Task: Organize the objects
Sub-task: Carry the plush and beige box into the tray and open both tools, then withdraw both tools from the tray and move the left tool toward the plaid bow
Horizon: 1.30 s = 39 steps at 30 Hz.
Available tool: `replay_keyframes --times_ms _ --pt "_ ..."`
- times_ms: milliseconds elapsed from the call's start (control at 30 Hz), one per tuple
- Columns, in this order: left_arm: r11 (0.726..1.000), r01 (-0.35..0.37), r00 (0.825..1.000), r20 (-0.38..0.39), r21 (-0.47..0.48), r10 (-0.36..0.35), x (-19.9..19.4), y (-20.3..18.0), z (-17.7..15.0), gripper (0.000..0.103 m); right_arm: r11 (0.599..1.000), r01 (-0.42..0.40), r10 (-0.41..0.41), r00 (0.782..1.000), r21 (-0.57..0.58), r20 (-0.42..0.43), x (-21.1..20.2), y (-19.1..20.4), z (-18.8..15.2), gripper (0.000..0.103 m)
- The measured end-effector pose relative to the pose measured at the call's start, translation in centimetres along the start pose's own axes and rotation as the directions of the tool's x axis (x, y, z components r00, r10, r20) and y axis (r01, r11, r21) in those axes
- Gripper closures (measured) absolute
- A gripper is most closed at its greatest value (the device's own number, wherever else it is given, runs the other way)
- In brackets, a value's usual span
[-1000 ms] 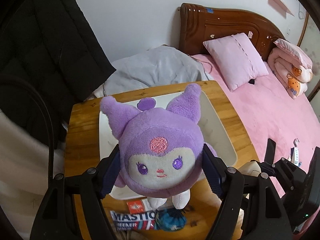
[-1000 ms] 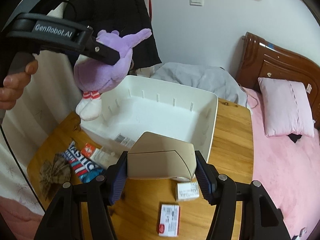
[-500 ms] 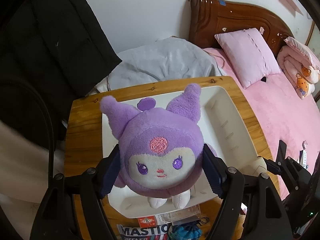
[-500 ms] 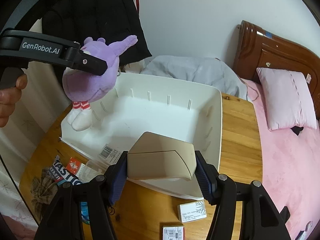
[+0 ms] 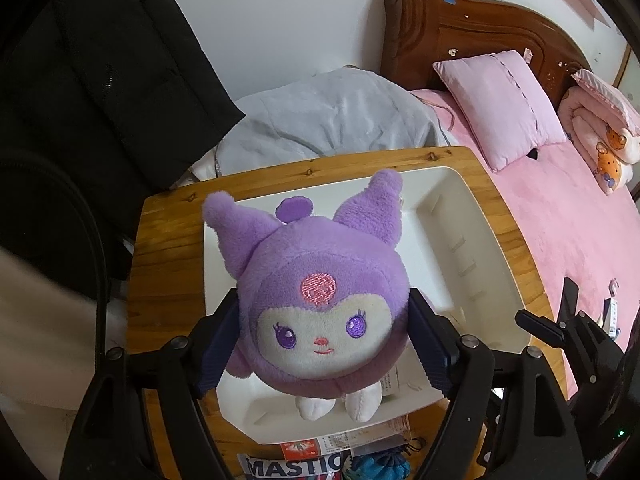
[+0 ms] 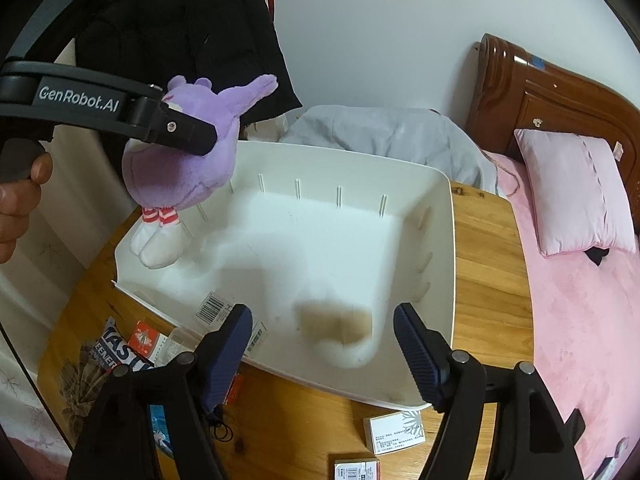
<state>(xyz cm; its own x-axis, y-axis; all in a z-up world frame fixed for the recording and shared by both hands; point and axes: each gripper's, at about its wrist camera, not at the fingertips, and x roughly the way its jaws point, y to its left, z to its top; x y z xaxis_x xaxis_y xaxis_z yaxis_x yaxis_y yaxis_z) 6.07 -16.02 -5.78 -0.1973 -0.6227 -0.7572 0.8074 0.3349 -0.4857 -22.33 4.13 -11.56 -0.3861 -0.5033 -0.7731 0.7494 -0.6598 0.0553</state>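
Left wrist view: the purple plush toy (image 5: 320, 304) is seen face-on between the blue pads of the left gripper (image 5: 322, 336), above the white bin (image 5: 472, 240).
Left gripper: its jaws have just been opening, yet the pads are still pressed against both sides of the toy's head, so the toy is held clear of the bin floor.
Plush toy's place: in the right wrist view it (image 6: 188, 160) is hung over the bin's near-left corner, its white feet just above the rim.
Right gripper (image 6: 322, 340): its jaws have just been opening and are spread apart, with nothing gripped between them.
Beige object (image 6: 340, 328): it is seen as a motion-blurred smear below the parted jaws, inside the bin (image 6: 440, 264) at its near wall; whether it is resting on the floor cannot be told.
Table (image 6: 488, 280): the bin is carried on its wooden top; small boxes (image 6: 396, 428) and printed packets (image 6: 124, 356) are laid in front of the bin.
Hand (image 6: 16, 208): the left gripper's handle is grasped at the picture's left edge.
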Motion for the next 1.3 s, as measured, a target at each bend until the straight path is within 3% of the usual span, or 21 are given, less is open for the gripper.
replay_keyframes --times_ms 267,567,800,1100,1300 --pt "0.999 -0.008 1.000 -0.010 -0.032 0.008 0.1 0.5 0.1 0.019 1.000 -0.004 0.004 1.000 -0.005 0.017 -0.6 0.2 0.0 0.023" --pt "0.996 -0.015 0.999 0.036 -0.086 0.018 -1.1 1.0 -0.2 0.019 1.000 -0.004 0.004 0.999 0.001 0.054 -2.1 -0.1 0.0 0.022" --pt "0.990 -0.068 0.994 0.081 -0.124 0.078 -2.9 1.6 -1.3 0.019 1.000 0.009 -0.008 0.996 -0.003 0.086 -3.8 -0.3 -0.3 0.022" --pt "0.974 -0.151 0.974 0.146 -0.169 0.176 -6.5 2.3 -3.7 0.019 1.000 -0.021 0.020 0.994 0.004 0.111 -6.4 -0.4 -0.8 0.022" --pt "0.944 -0.192 0.951 0.187 -0.270 0.247 -9.4 3.9 -6.9 0.019 0.998 -0.063 0.062 0.990 0.005 0.126 -7.9 0.0 -1.0 0.022"
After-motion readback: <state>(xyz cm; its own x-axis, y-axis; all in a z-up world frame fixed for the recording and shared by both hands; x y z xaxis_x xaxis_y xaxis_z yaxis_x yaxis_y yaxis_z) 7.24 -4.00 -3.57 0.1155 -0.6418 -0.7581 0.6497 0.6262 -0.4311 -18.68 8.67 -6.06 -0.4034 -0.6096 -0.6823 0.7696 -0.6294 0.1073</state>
